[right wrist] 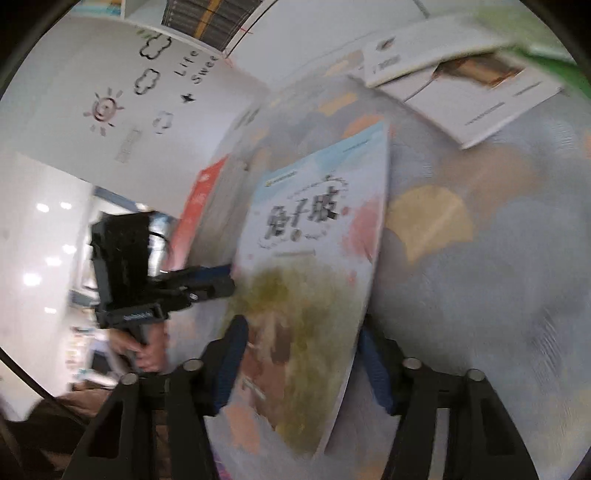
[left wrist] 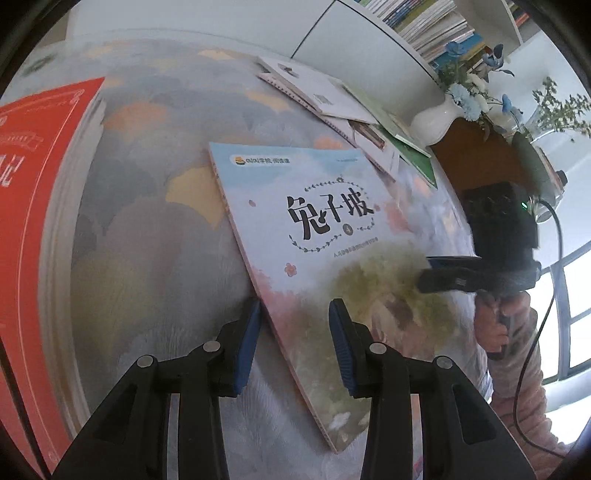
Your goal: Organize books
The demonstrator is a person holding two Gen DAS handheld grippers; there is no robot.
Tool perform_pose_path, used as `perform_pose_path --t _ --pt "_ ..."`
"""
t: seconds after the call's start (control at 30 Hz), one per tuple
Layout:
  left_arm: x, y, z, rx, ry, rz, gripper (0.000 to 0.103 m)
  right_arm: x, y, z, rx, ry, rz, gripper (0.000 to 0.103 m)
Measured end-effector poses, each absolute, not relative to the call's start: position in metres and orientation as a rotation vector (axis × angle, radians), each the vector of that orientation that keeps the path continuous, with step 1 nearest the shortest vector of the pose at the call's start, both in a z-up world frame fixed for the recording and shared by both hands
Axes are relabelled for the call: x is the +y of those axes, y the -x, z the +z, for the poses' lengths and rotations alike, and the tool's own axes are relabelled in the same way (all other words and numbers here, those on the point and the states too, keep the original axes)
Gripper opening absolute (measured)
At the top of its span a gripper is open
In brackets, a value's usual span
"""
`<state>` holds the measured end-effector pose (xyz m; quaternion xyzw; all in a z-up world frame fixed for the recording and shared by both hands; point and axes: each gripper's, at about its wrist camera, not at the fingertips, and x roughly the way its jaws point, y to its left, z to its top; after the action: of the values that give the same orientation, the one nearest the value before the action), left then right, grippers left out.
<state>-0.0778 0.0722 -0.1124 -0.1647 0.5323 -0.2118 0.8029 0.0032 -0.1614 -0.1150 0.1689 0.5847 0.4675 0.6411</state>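
Note:
A pale blue and pink picture book [left wrist: 314,251] with black Chinese title is lifted at an angle over the patterned cloth. My left gripper [left wrist: 293,339] is open, its blue pads on either side of the book's spine edge. My right gripper [right wrist: 299,365] is open around the book [right wrist: 314,277] at its opposite edge; it also shows in the left wrist view [left wrist: 428,273] at the book's right edge. A red book [left wrist: 33,206] stands at the far left. A loose pile of white books [left wrist: 332,107] lies at the back.
A white vase of blue flowers [left wrist: 439,118] sits on a brown stand at the right. A shelf of books [left wrist: 424,22] is behind. A white wall panel with drawings [right wrist: 140,92] stands left in the right wrist view.

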Motion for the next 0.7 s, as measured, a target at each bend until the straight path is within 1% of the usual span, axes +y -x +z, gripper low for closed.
perform_pose_path --t 0.03,0.07,0.1,0.27,0.33,0.4,0.47,0.5,0.53,0.6,0.7 --pt "0.070 0.077 -0.112 1.138 0.344 -0.430 0.032 -0.163 -0.003 -0.116 1.345 -0.385 1.061 0.029" --pt "0.068 0.076 -0.111 1.133 0.322 -0.406 0.025 -0.160 -0.008 -0.120 1.357 -0.401 1.060 0.022" --pt "0.065 0.075 -0.110 1.126 0.285 -0.386 0.022 -0.158 -0.014 -0.120 1.367 -0.420 1.066 0.022" --pt "0.061 0.066 -0.110 1.107 0.241 -0.380 0.022 -0.169 -0.015 -0.120 1.409 -0.459 1.059 0.021" --pt "0.065 0.066 -0.111 1.105 0.249 -0.391 0.022 -0.172 -0.011 -0.118 1.454 -0.460 1.013 0.022" --pt "0.067 0.066 -0.112 1.106 0.262 -0.399 0.022 -0.185 -0.009 -0.111 1.500 -0.446 0.956 0.023" --pt "0.071 0.064 -0.113 1.117 0.295 -0.408 0.022 -0.195 -0.005 -0.104 1.474 -0.369 0.936 0.022" --pt "0.073 0.061 -0.114 1.128 0.328 -0.421 0.022 -0.196 -0.002 -0.105 1.459 -0.356 0.935 0.020" --pt "0.077 0.058 -0.115 1.138 0.376 -0.436 0.022 -0.196 -0.001 -0.108 1.449 -0.370 0.925 0.014" --pt "0.086 0.053 -0.119 1.160 0.463 -0.459 0.022 -0.202 0.000 -0.113 1.430 -0.422 0.941 0.013" --pt "0.089 0.049 -0.124 1.167 0.536 -0.482 0.022 -0.216 0.000 -0.126 1.408 -0.531 0.980 0.006"
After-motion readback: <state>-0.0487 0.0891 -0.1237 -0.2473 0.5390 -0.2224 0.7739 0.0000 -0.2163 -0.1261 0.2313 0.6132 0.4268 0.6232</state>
